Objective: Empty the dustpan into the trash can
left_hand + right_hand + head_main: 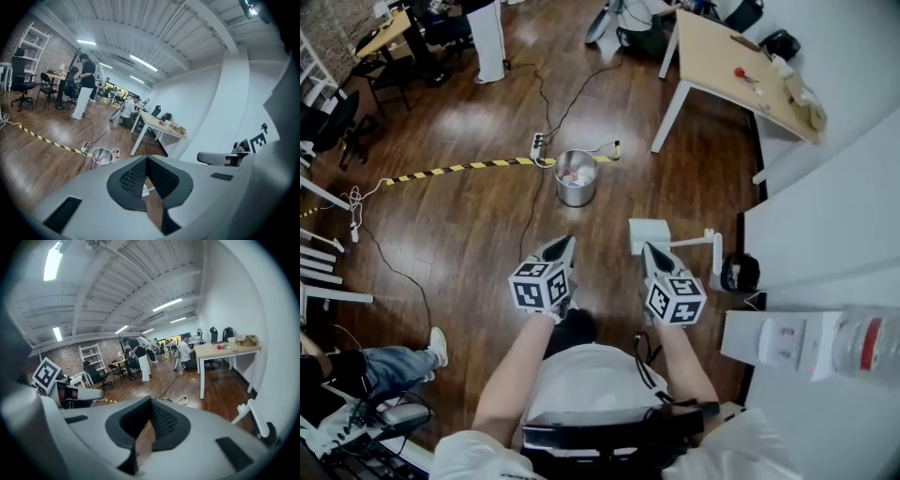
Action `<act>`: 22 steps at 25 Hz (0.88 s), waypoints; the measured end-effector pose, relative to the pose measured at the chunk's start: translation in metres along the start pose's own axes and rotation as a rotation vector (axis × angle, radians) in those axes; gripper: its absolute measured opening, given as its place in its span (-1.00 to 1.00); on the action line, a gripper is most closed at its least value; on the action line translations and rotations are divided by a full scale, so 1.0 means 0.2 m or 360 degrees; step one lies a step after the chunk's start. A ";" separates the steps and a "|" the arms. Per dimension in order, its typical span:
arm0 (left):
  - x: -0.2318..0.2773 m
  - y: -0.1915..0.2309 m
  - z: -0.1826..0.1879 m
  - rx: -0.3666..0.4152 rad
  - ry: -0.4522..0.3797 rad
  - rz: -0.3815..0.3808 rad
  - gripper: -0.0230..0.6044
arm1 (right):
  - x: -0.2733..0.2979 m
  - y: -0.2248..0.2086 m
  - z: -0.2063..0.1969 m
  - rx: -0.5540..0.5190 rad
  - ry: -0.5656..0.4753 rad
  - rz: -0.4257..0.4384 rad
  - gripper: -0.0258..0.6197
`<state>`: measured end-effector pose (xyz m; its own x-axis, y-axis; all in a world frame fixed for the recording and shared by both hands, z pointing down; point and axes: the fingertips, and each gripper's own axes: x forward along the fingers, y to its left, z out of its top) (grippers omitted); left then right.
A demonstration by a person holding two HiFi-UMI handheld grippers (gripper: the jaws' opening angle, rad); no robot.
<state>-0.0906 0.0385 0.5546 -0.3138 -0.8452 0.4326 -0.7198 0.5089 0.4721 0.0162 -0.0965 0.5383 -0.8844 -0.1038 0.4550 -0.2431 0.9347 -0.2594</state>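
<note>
Both clenched, empty: left gripper (564, 246), right gripper (649, 251). Unheld dustpan (643, 231) on floor (469, 225) just past right jaws; trash can (576, 176) well ahead. Likely best: open right jaws wide, grasp handle (694, 241) squarely, carry level.

The floor (478, 225) is gleaming — dark varnished wood, throwing back glare. The trash can (576, 190) is showing bright, polished metal. The dustpan (649, 234) is looking like smooth white plastic, and the table (717, 56) is showing a pale matt wooden top.
</note>
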 end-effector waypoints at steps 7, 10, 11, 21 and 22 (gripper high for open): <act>-0.21 -0.35 -0.24 0.0081 0.0032 -0.0043 -0.97 | -0.44 -0.02 -0.16 0.0084 -0.0042 -0.0030 -0.92; -0.29 -0.44 -0.32 0.0098 0.0038 -0.0045 -0.97 | -0.54 -0.03 -0.23 0.0108 -0.0017 -0.0044 -0.92; -0.32 -0.46 -0.34 0.0100 0.0038 -0.0047 -0.97 | -0.56 -0.03 -0.24 0.0113 -0.0010 -0.0047 -0.92; -0.51 -0.43 -0.33 0.0105 0.0016 -0.0068 -0.97 | -0.61 0.13 -0.24 0.0160 -0.0041 -0.0088 -0.92; -0.53 -0.41 -0.32 0.0109 0.0017 -0.0075 -0.97 | -0.61 0.16 -0.23 0.0158 -0.0046 -0.0092 -0.92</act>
<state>0.0407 0.0958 0.5189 -0.2724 -0.8660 0.4193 -0.7744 0.4559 0.4386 0.1343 -0.0384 0.5148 -0.8784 -0.1676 0.4475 -0.3311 0.8887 -0.3171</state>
